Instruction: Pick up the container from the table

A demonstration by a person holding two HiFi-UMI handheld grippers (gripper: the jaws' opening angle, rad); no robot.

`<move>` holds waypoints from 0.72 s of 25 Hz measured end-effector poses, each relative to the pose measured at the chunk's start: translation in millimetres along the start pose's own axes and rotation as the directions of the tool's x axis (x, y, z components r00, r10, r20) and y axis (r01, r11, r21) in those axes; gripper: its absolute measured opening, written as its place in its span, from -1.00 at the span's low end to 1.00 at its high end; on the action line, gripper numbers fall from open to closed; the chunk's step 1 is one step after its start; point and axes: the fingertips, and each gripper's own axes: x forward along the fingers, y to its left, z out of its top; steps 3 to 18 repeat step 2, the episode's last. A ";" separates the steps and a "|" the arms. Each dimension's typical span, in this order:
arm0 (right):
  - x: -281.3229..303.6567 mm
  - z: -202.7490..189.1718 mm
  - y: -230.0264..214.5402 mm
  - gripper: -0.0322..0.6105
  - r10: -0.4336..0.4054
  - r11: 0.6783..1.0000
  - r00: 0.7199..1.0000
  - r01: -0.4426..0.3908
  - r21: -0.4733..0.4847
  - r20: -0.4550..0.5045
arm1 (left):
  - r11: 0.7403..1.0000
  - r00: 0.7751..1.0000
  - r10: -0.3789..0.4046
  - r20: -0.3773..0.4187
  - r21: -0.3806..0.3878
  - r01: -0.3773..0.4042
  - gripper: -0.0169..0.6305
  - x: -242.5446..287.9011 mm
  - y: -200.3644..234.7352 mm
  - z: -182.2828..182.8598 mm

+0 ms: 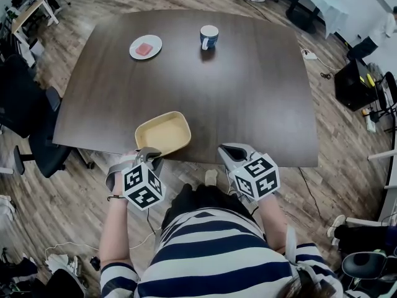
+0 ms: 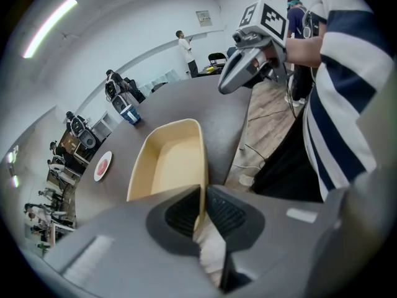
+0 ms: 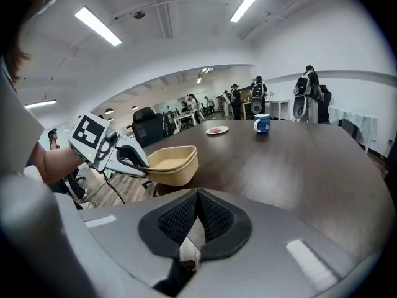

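A shallow tan container [image 1: 163, 133] sits at the near edge of the dark table [image 1: 248, 92], partly over the edge. My left gripper [image 1: 149, 157] is shut on the container's near rim; in the left gripper view the tan container [image 2: 166, 160] has its wall pinched between the two jaw pads. The right gripper view shows the same container [image 3: 170, 161] held by the left gripper [image 3: 130, 160], seemingly raised off the table. My right gripper [image 1: 228, 154] hangs at the table's near edge, to the right of the container, shut with nothing in it.
A blue-and-white mug [image 1: 209, 36] and a white plate [image 1: 146, 47] with a pink item stand at the far side of the table. A black office chair [image 1: 31, 129] stands left of the table. Several people stand in the background.
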 end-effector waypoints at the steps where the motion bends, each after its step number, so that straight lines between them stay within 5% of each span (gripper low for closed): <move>1: 0.4 -0.1 -1.4 -0.91 -0.001 1.000 1.000 0.001 0.000 0.000 | 1.000 1.000 0.001 0.001 -0.002 -0.001 -0.95 1.3 0.6 0.9; 18: 0.8 -0.2 -2.9 -0.91 -0.002 1.000 1.000 0.002 -0.001 0.000 | 1.000 1.000 0.001 0.002 -0.004 -0.001 -0.95 2.7 1.1 1.7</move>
